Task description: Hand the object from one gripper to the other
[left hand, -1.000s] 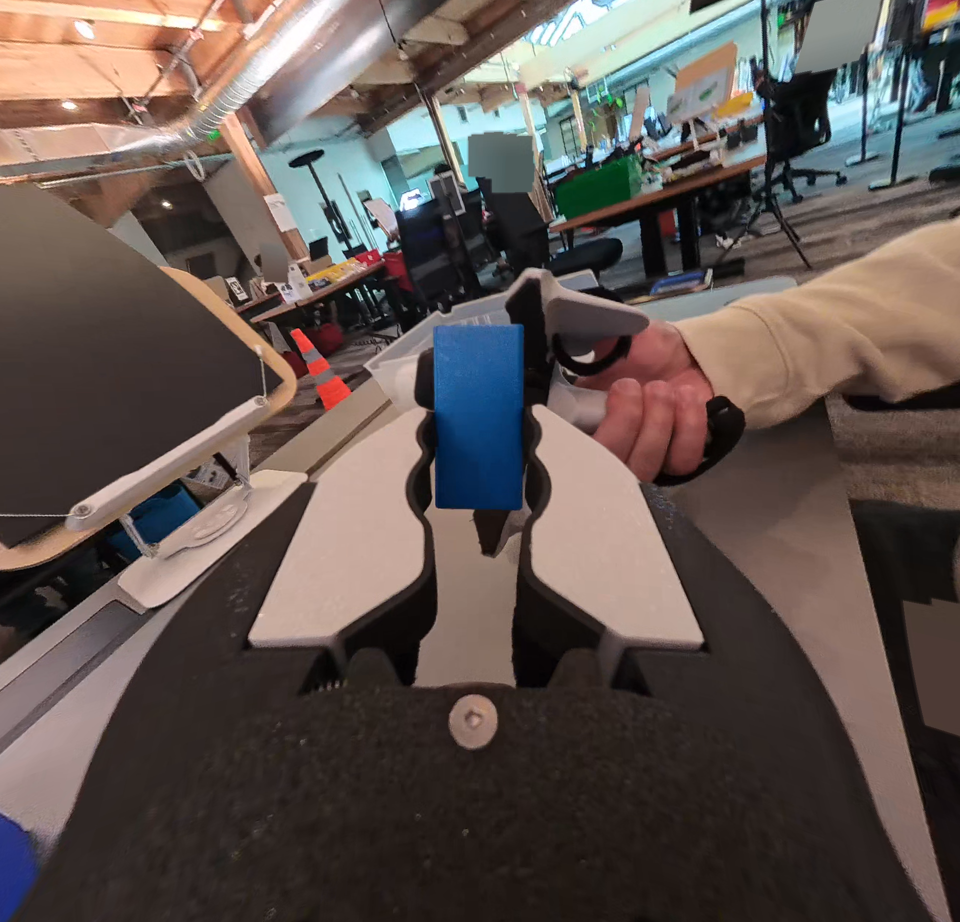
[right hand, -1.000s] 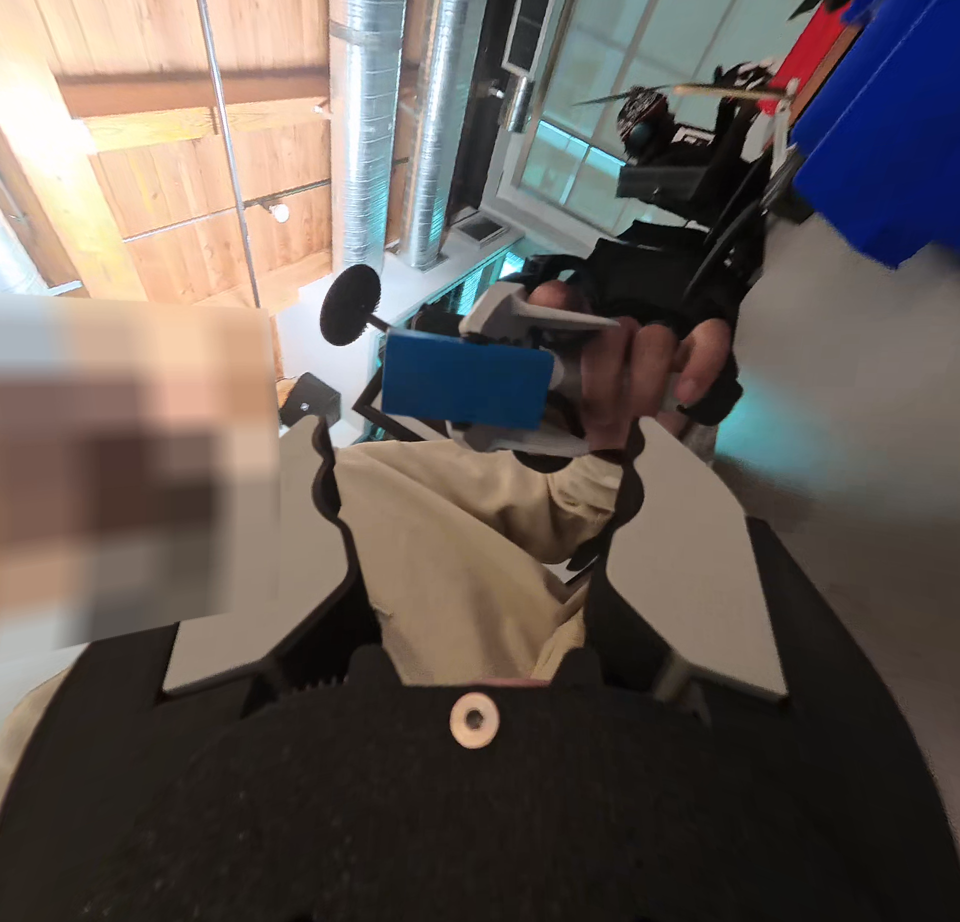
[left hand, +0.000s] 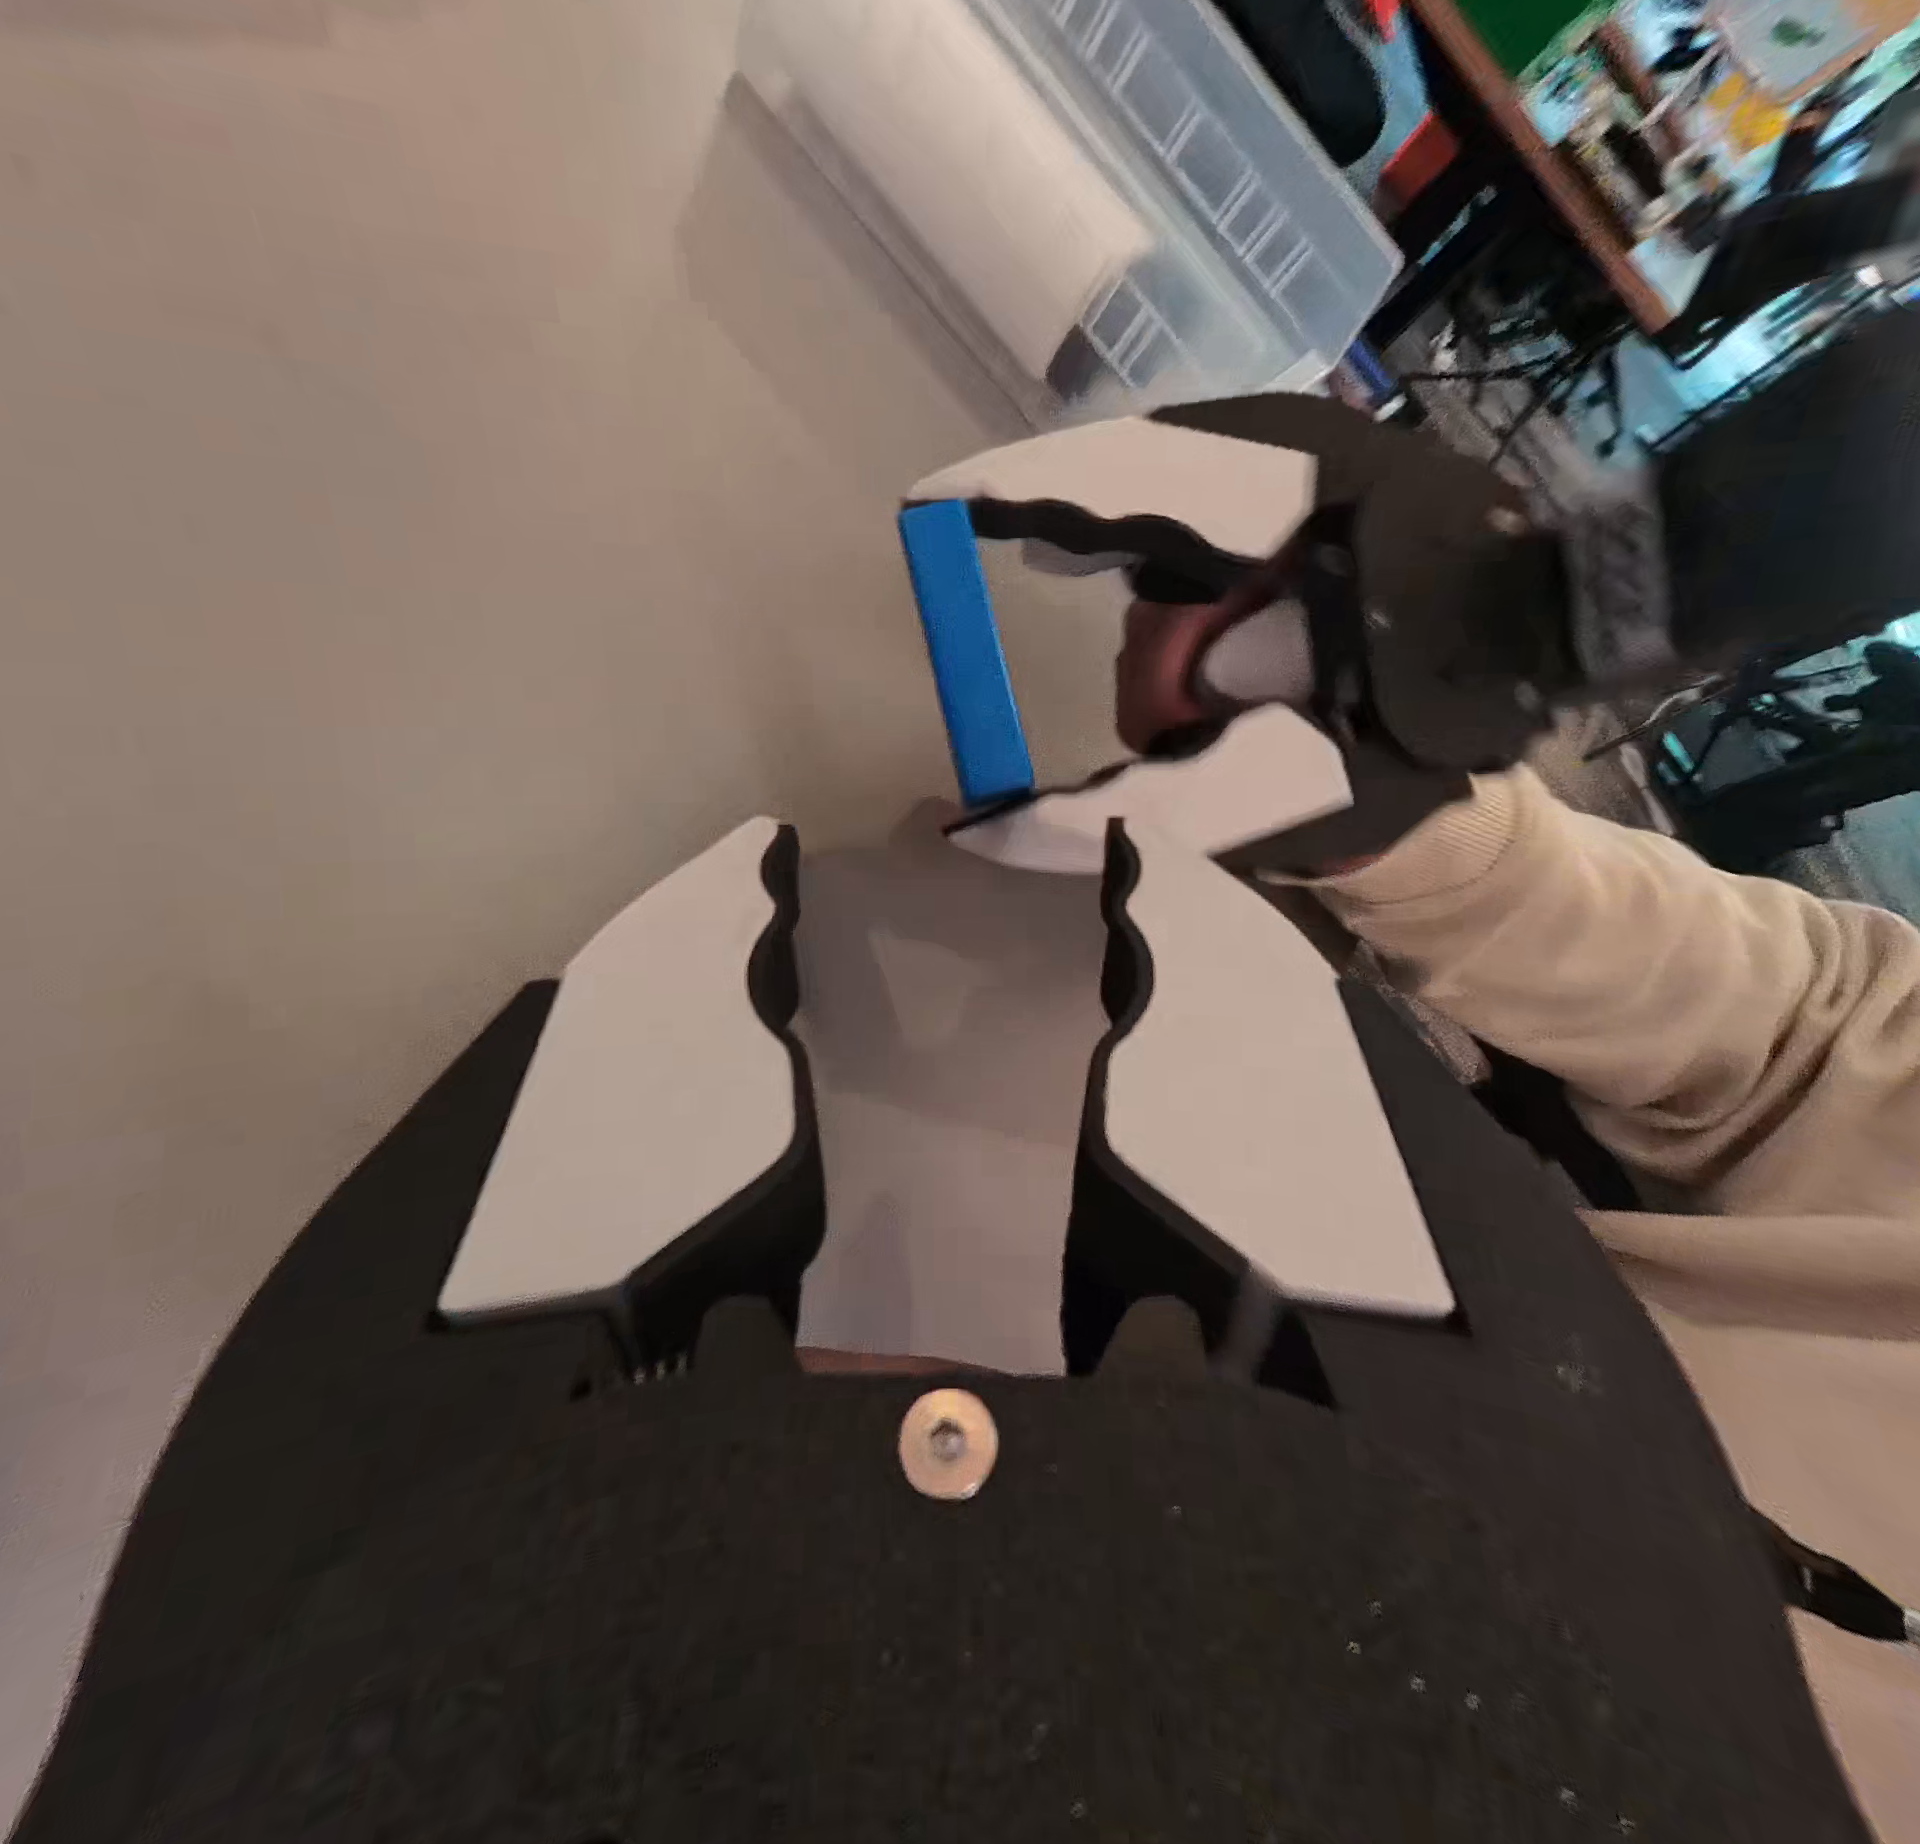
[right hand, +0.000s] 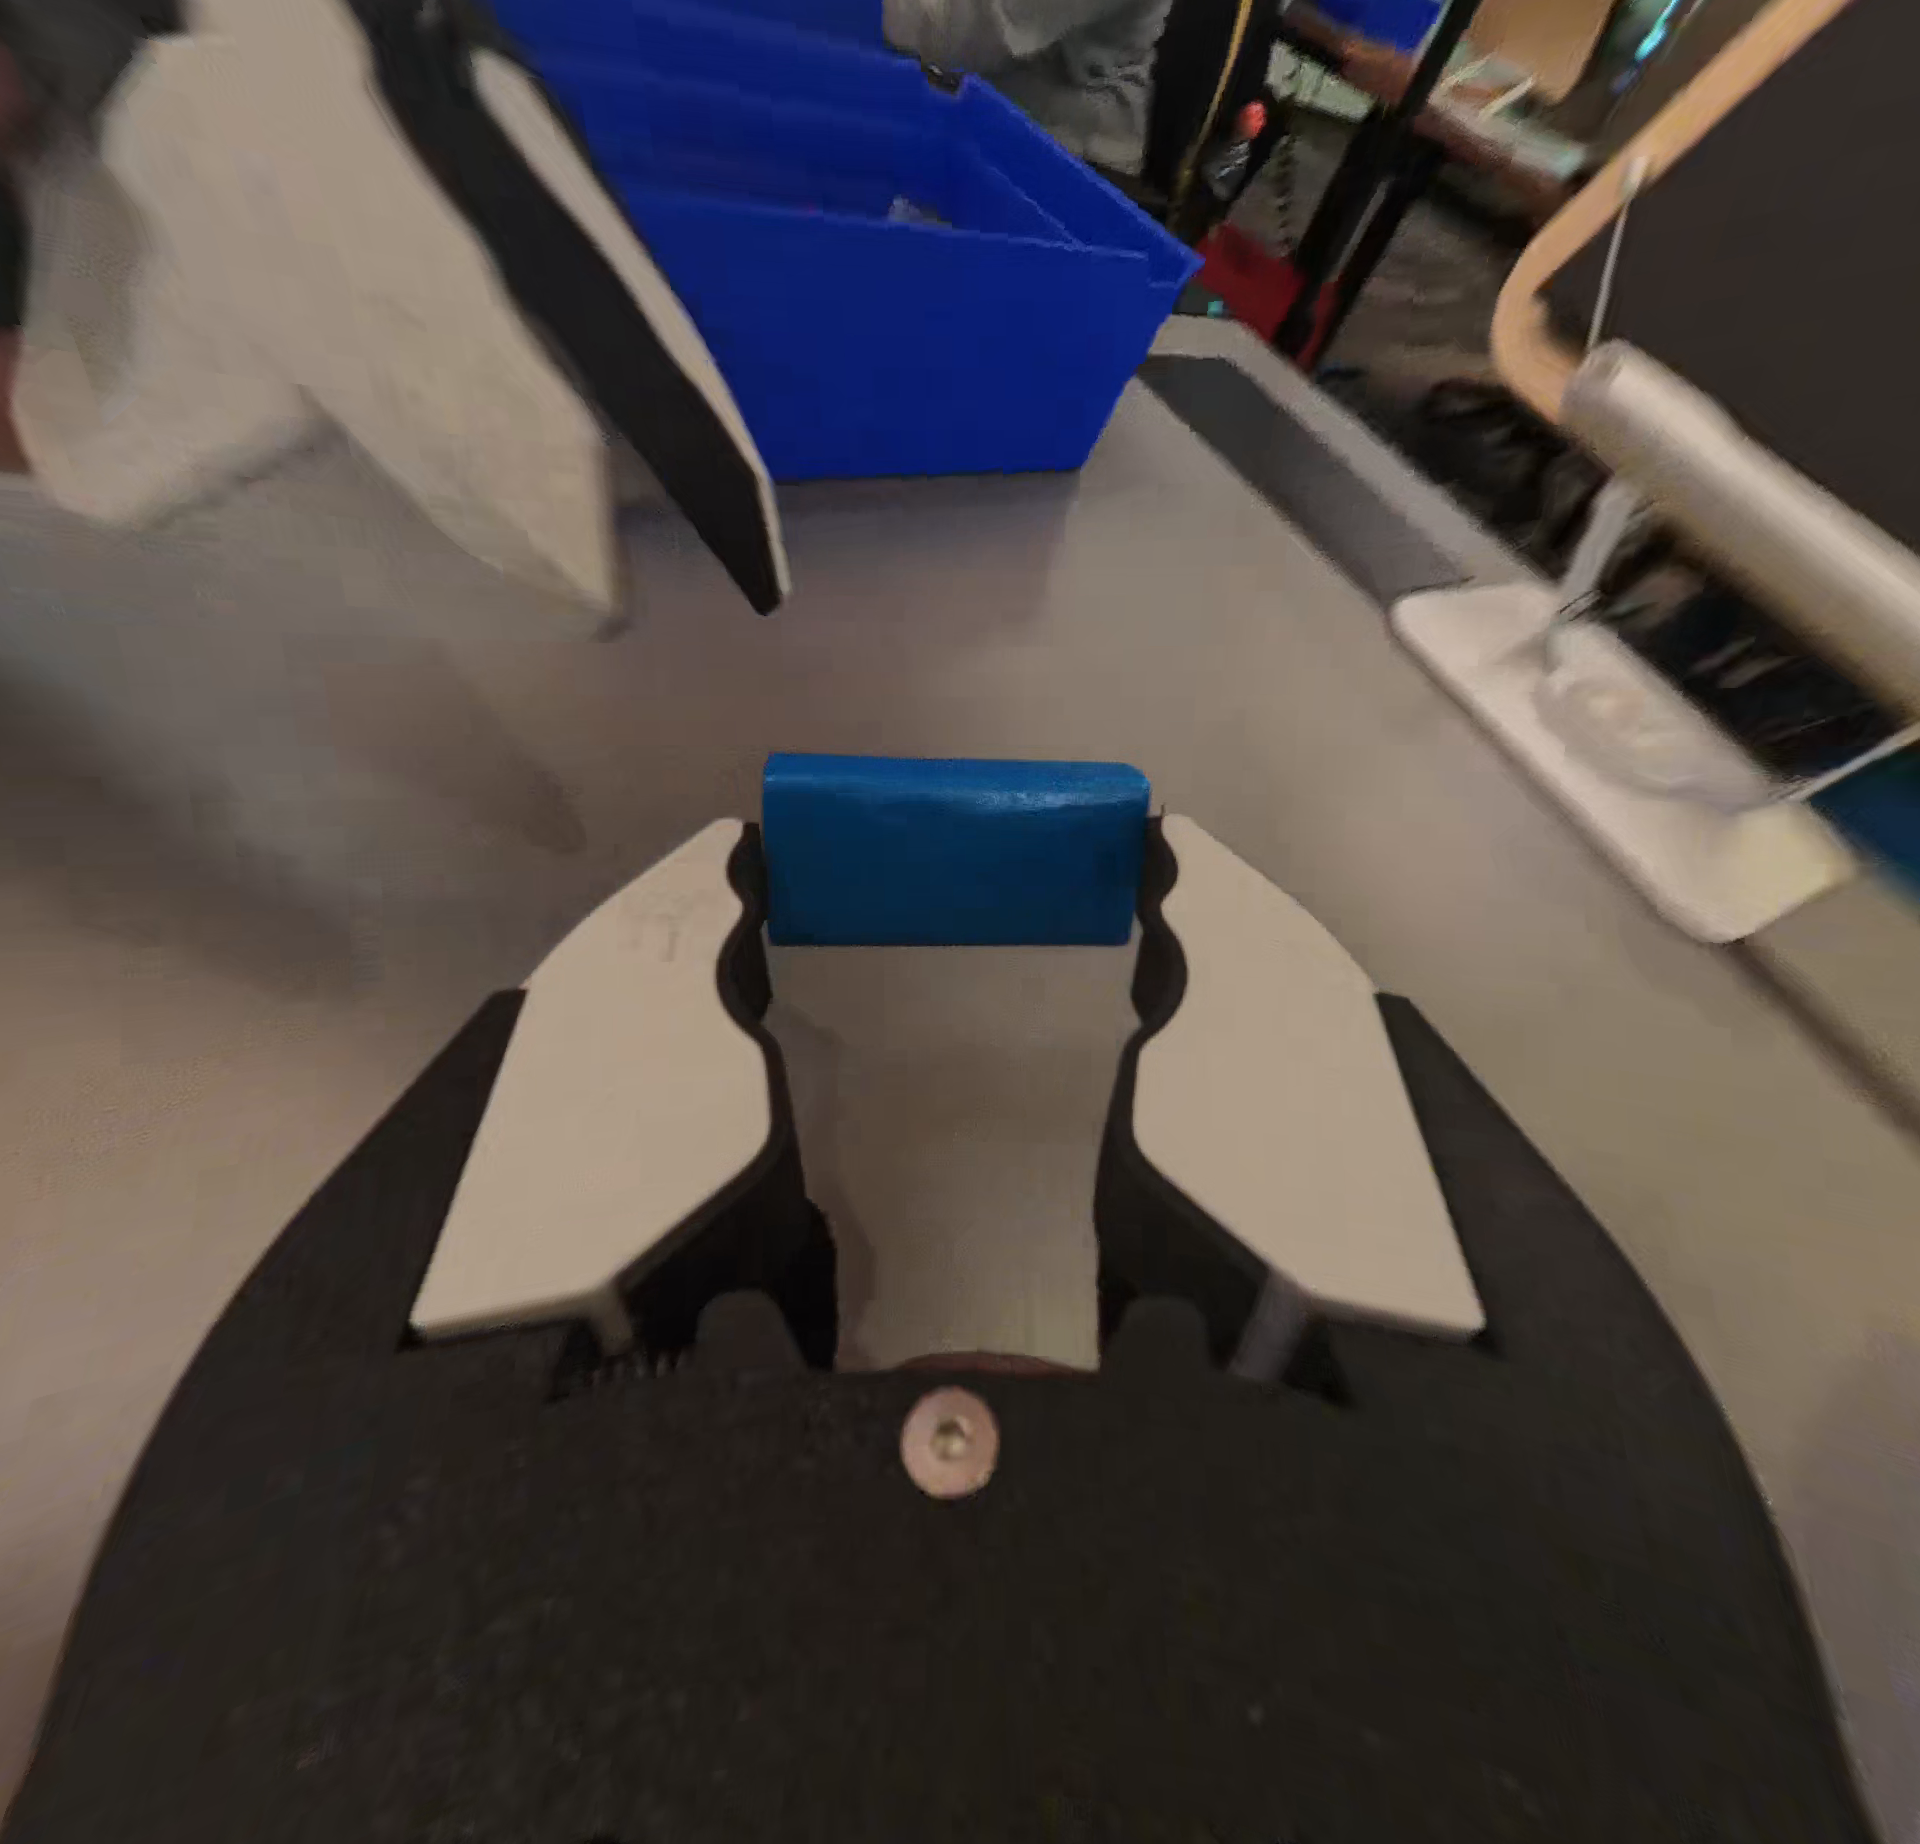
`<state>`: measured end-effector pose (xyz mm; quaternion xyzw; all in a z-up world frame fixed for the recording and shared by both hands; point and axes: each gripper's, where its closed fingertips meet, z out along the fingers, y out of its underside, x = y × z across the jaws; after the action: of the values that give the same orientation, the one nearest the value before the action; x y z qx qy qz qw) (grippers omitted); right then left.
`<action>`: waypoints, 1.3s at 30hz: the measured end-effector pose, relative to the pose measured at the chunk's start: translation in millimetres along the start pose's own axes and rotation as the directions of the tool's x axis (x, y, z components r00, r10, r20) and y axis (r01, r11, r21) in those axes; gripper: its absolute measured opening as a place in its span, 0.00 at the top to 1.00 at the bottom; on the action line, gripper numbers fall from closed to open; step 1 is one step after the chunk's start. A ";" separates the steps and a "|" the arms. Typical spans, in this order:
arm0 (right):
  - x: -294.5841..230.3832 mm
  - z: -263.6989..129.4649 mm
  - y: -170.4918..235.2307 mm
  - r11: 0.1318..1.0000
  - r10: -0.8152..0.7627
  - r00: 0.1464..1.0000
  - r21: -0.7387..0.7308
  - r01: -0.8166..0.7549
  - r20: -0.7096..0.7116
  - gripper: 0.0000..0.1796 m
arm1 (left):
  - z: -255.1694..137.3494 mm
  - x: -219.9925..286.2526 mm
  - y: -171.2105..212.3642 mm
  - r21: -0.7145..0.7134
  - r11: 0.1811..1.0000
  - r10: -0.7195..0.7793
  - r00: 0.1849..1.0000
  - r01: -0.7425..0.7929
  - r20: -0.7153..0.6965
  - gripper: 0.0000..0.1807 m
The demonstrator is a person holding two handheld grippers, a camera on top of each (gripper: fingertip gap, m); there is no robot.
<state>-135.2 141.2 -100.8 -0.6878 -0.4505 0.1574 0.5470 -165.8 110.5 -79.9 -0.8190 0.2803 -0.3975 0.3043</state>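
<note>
Blue and rectangular, the block [right hand: 951,854] is pinched by its 2 short ends between the tips of the right gripper [right hand: 951,859], at the centre of the right wrist view, above the grey table [right hand: 1039,599]. In the left wrist view the same block [left hand: 964,651] is seen edge-on just above centre, clamped between the 2 white fingers of the right gripper [left hand: 971,656], which is carried on a cream sleeve [left hand: 1538,973] entering from the right. The jaws of the left gripper [left hand: 943,838] are spread with nothing between them, their tips lying just below the block and apart from it. In the right wrist view the left gripper [right hand: 675,589] is seen blurred at the upper left, its fingers pointing down toward the table. A blue bin [right hand: 914,340] is seen at the top centre of that view, and a clear plastic bin [left hand: 1122,163] at the top of the left wrist view. A white stand base [right hand: 1621,755] lies at the right edge of the table.
</note>
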 end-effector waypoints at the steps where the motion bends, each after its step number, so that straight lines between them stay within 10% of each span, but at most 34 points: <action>1: -4.5 1.2 -4.1 0.995 -0.095 0.995 -0.015 0.094 -0.040 0.62 | 4.1 -2.6 1.4 -0.024 1.000 0.000 1.000 0.001 0.021 0.70; 7: -34.4 5.8 -13.4 0.859 -0.511 0.847 -0.126 0.497 -0.146 0.62 | 17.3 -7.8 17.5 -0.074 0.997 -0.002 1.000 0.003 0.010 0.76; 14: -45.5 14.4 -4.7 0.843 -0.536 0.837 -0.137 0.521 -0.114 0.62 | 18.5 -5.9 28.7 -0.085 0.995 0.046 0.998 -0.050 -0.051 0.91; 21: -35.0 3.2 1.4 1.000 0.011 0.998 -0.011 -0.010 0.069 0.68 | -3.6 -8.1 14.4 0.122 0.985 0.145 0.959 -0.118 -0.245 0.91; 26: -33.2 -14.8 -29.5 0.729 0.568 0.615 0.012 -0.684 0.548 0.75 | -11.2 -7.5 10.7 0.186 0.979 0.140 0.925 -0.077 -0.352 0.91; 39: -44.0 -10.0 -51.8 0.579 0.566 0.424 0.025 -0.815 0.707 0.91 | -2.4 22.7 9.9 0.197 0.980 0.093 0.863 0.008 -0.497 0.91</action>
<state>-175.2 100.1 -63.1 -0.6008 -0.2359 0.6730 0.3612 -158.0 87.4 -75.0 -0.6470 0.3286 -0.6159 0.3067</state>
